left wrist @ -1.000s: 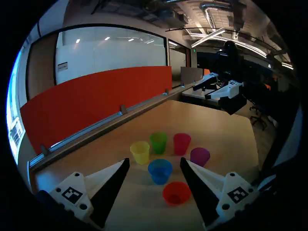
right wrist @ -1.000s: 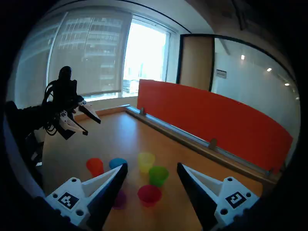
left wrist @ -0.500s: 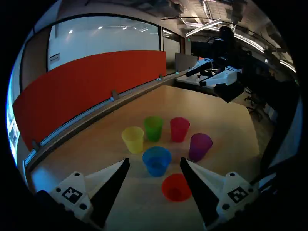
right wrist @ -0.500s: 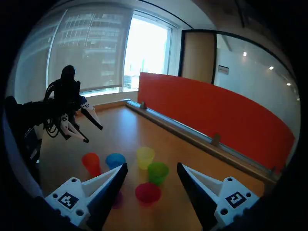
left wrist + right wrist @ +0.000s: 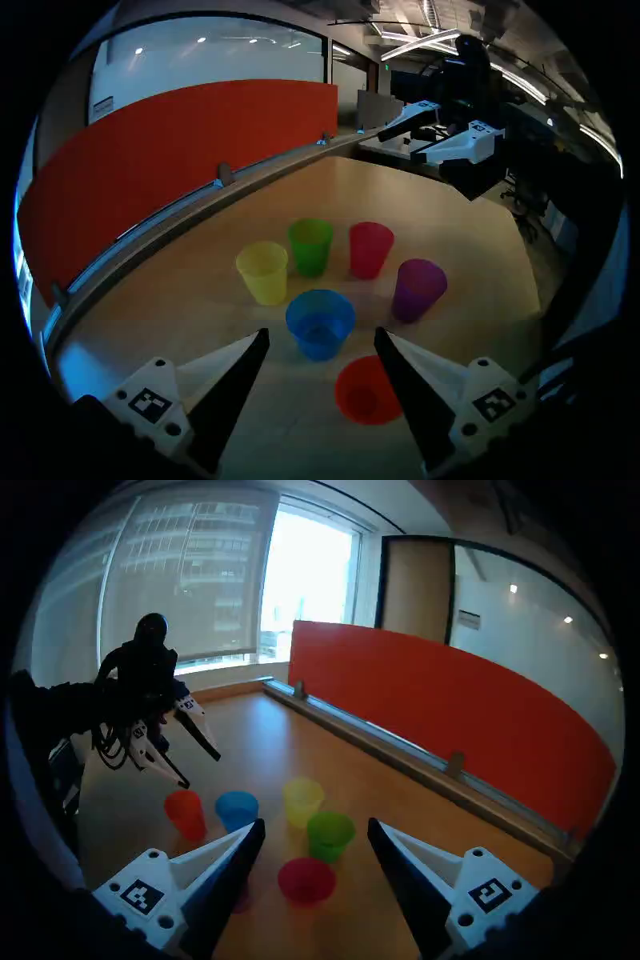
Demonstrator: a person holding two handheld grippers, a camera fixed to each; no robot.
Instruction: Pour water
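Several plastic cups stand grouped on a wooden table [image 5: 448, 208]. In the left gripper view my left gripper [image 5: 320, 340] is open, with the blue cup [image 5: 320, 322] just ahead between its fingertips and the orange cup [image 5: 366, 390] below. Beyond are the yellow cup [image 5: 262, 271], green cup [image 5: 310, 246], red cup [image 5: 371, 249] and purple cup [image 5: 418, 288]. My right gripper [image 5: 412, 132] hangs open far across the table. In the right gripper view my right gripper [image 5: 314, 826] is open above the red cup [image 5: 306, 880] and green cup [image 5: 330, 834]; the left gripper [image 5: 200, 768] hovers over the orange cup [image 5: 185, 813].
An orange partition [image 5: 184, 136] with a metal rail runs along the table's far side. Bright windows [image 5: 312, 584] lie behind the left gripper in the right gripper view. Office chairs [image 5: 524, 212] stand past the table's end. A dark sleeve [image 5: 56, 712] holds the left gripper.
My left gripper has come down and closer to the cups, so they sit larger and higher in its view. The right gripper has drifted slightly; the cups stay put.
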